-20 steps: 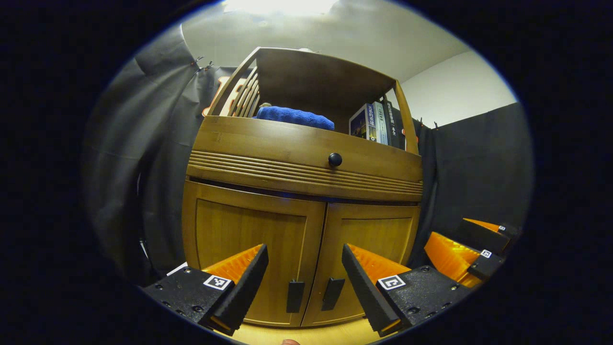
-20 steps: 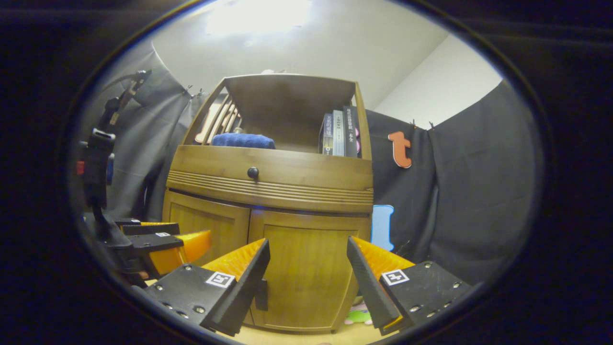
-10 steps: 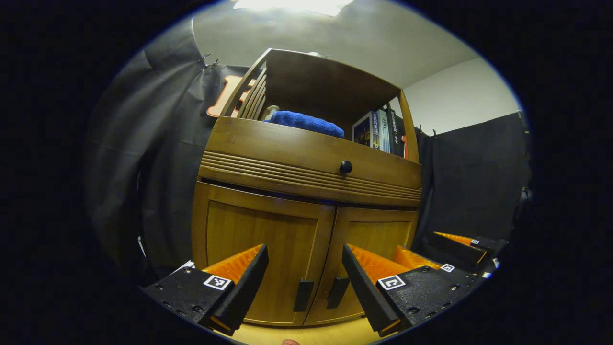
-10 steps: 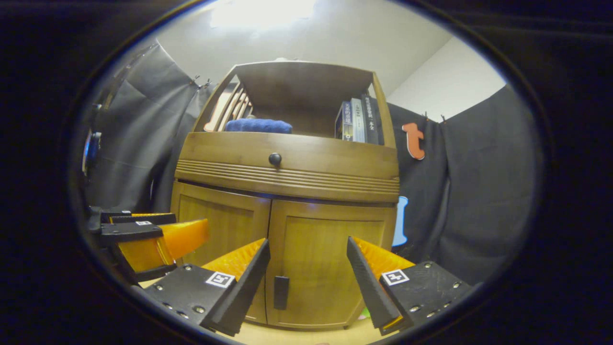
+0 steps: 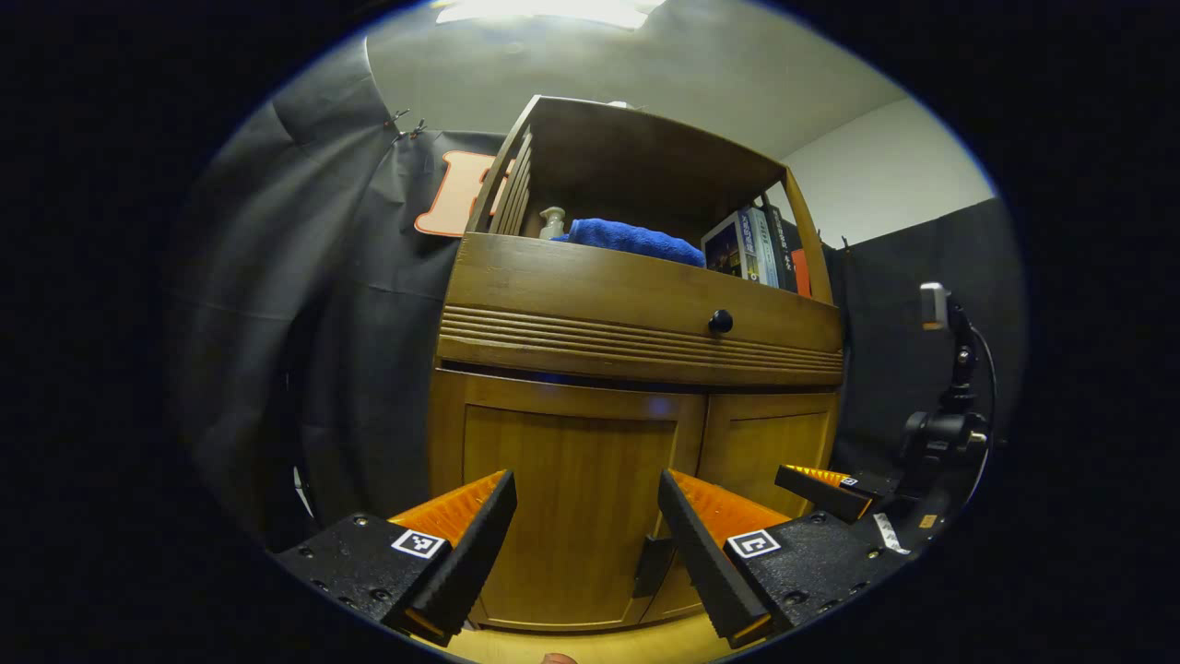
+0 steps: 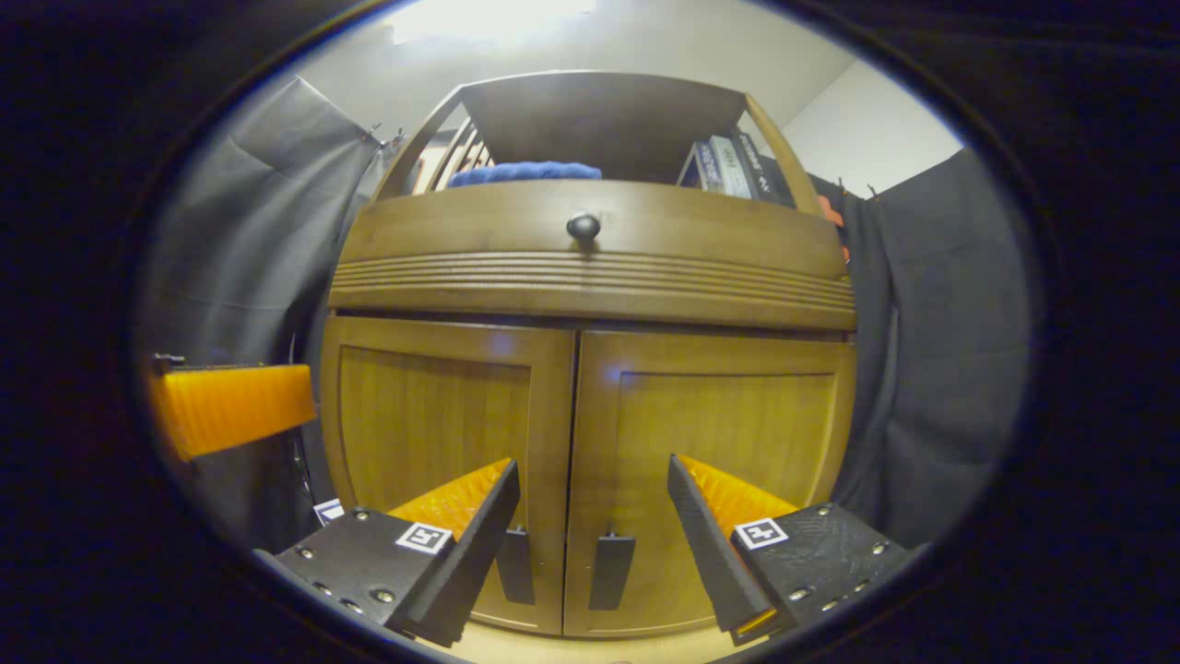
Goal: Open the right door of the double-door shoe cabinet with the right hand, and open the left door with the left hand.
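Facing the shoe cabinet (image 6: 590, 369) from low down, I have both doors shut, right door (image 6: 710, 461) and left door (image 6: 442, 452) meeting at the centre seam. My right gripper (image 6: 590, 544) is spread wide, nothing between its fingers, and the right door's handle (image 6: 609, 570) sits just past the gap; the left door's handle (image 6: 514, 564) is partly hidden behind one finger. My left gripper (image 5: 585, 544) is also spread wide and empty, aimed at the left door (image 5: 572, 498). A dark handle (image 5: 653, 564) peeks beside its finger, though I can't tell which door's. A blue towel (image 5: 631, 240) and books (image 5: 747, 254) sit on the upper shelf.
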The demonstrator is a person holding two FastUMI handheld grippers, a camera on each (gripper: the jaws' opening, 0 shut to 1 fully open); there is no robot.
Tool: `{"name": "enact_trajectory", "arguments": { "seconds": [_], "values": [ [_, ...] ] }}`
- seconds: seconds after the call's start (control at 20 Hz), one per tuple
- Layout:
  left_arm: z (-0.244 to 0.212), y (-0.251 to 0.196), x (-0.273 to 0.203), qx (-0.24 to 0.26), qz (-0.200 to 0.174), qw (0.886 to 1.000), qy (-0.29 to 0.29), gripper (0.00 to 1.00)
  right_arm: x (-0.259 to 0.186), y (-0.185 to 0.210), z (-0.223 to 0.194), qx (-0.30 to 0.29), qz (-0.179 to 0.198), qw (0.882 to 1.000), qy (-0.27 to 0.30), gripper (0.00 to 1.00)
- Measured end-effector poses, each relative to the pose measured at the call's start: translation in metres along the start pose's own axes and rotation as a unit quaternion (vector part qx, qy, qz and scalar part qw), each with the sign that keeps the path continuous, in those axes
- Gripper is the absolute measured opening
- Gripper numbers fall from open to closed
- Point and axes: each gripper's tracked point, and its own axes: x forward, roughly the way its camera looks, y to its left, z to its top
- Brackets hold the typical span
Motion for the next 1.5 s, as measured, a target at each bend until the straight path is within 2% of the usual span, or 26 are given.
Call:
{"name": "enact_trajectory", "arguments": {
  "seconds": [0.4, 0.6, 0.75, 0.8, 0.9, 0.95, 1.1, 1.2, 1.35, 1.4, 1.45, 1.5],
  "values": [
    [-0.002, 0.019, 0.010, 0.006, 0.013, 1.000, 0.001, 0.95, 0.029, 0.013, -0.059, -0.006, 0.008, 0.998, 0.058, 0.94],
    [-0.007, 0.020, 0.013, 0.003, 0.017, 1.000, 0.006, 0.95, 0.031, 0.016, -0.063, 0.015, 0.018, 0.998, 0.057, 0.96],
    [-0.010, 0.023, 0.013, 0.002, 0.022, 1.000, 0.009, 0.95, 0.036, 0.022, -0.062, 0.019, 0.029, 0.998, 0.060, 0.77],
    [-0.010, 0.024, 0.012, 0.003, 0.024, 1.000, 0.009, 0.95, 0.037, 0.020, -0.066, 0.014, 0.025, 0.998, 0.064, 0.73],
    [-0.010, 0.025, 0.012, 0.004, 0.029, 1.000, 0.008, 0.95, 0.036, 0.013, -0.065, -0.004, 0.013, 0.998, 0.060, 0.35],
    [-0.010, 0.026, 0.011, 0.004, 0.032, 0.999, 0.008, 0.95, 0.035, 0.014, -0.063, -0.002, 0.019, 0.998, 0.059, 0.16],
    [-0.013, 0.027, 0.010, 0.004, 0.036, 0.999, 0.013, 0.95, 0.028, 0.021, -0.068, 0.029, 0.042, 0.996, 0.068, 0.14],
    [-0.015, 0.028, 0.009, 0.003, 0.038, 0.999, 0.014, 0.95, 0.024, 0.021, -0.072, 0.038, 0.041, 0.996, 0.075, 0.23],
    [-0.018, 0.030, 0.007, 0.002, 0.041, 0.999, 0.018, 0.95, 0.019, 0.018, -0.061, 0.021, 0.037, 0.998, 0.052, 0.33],
    [-0.019, 0.032, 0.008, 0.002, 0.043, 0.999, 0.020, 0.95, 0.017, 0.013, -0.055, 0.008, 0.025, 0.999, 0.040, 0.32],
    [-0.021, 0.033, 0.007, 0.001, 0.045, 0.999, 0.021, 0.95, 0.017, 0.007, -0.048, 0.000, 0.015, 0.999, 0.030, 0.44],
    [-0.022, 0.035, 0.008, 0.000, 0.046, 0.999, 0.023, 0.95, 0.017, 0.000, -0.045, -0.003, 0.006, 1.000, 0.025, 0.43]
  ]
}}
